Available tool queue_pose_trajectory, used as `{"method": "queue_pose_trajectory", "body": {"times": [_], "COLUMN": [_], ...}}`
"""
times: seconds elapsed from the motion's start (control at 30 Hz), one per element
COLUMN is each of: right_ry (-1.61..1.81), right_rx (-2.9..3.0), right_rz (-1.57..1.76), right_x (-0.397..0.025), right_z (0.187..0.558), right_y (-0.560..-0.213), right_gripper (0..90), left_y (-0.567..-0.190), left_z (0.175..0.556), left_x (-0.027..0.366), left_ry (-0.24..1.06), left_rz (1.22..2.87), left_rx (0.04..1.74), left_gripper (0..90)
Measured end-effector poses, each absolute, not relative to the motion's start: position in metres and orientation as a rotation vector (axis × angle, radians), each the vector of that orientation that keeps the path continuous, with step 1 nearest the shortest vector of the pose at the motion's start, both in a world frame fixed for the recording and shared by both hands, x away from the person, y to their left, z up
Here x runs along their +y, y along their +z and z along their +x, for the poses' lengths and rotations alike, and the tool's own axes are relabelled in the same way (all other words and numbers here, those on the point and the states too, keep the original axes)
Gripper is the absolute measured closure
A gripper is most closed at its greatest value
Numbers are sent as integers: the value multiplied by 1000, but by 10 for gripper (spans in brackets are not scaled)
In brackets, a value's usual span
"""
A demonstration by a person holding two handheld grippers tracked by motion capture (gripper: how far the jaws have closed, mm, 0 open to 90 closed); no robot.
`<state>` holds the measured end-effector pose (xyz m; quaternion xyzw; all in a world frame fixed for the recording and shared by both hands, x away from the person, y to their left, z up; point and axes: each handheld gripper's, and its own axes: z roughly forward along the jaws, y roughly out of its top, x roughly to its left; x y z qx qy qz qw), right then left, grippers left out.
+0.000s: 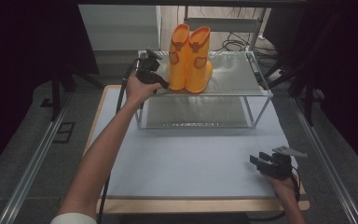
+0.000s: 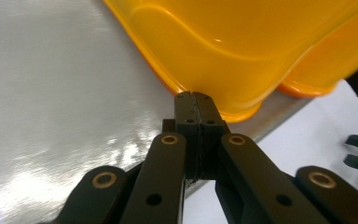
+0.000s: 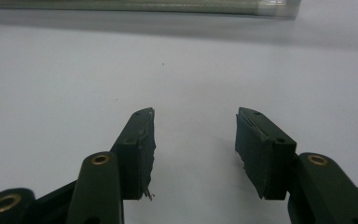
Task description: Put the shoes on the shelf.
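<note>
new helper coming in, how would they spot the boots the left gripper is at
Find the clear shelf at the table's far edge. On its top stand the orange boots, upright, side by side, right by the left gripper. Nothing else here is bright orange.

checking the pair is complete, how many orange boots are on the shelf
2. The left boot and the right boot stand upright side by side on the shelf, toward its left half. The left gripper, shut, is at the left boot's sole.
</note>
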<state>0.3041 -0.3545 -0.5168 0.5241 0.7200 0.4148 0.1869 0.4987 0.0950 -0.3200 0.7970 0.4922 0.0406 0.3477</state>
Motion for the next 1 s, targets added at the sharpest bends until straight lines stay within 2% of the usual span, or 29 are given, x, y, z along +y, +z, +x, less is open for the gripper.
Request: {"method": "queue_pose_trajectory", "body": {"times": [0.43, 1.0], "right_ry": [1177, 1174], "right_rx": [2016, 2022], "right_rz": [1479, 1477], "right_x": [-357, -356], "right_z": [303, 303], "right_y": [-515, -516], "right_gripper": [473, 473], "left_y": [-316, -318], "left_z": [493, 493], "left_x": [66, 69], "left_ry": [71, 36], "left_rz": [2107, 2077], "left_rx": [1201, 1197], "left_gripper": [900, 900]}}
